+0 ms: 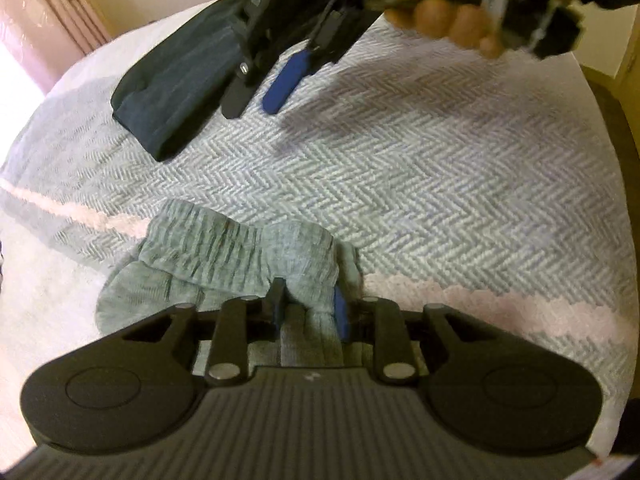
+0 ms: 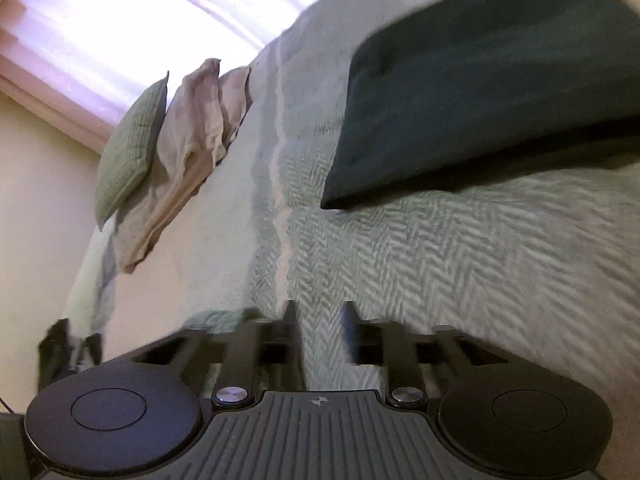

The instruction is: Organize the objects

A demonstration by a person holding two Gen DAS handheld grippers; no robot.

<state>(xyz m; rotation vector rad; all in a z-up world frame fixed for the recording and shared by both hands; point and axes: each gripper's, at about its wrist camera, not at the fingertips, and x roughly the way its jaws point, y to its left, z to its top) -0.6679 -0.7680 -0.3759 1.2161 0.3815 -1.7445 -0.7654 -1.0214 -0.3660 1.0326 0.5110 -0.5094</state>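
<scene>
Your left gripper [image 1: 308, 312] grips the grey socks [image 1: 236, 260] on the bed [image 1: 440, 184]; your right gripper [image 2: 320, 332] carries nothing.

Your left fingers [image 1: 341, 312] are clamped on the near end of the bundled grey socks, which lie on the herringbone bedspread. Farther off, a folded dark sock [image 1: 180, 92] lies flat on the same cover. Your right gripper hangs just beside that dark sock, its fingers [image 1: 282, 80] apart with only bedspread between them. In the right wrist view, pillows [image 2: 160, 140] lean at the far end of the bed.
</scene>
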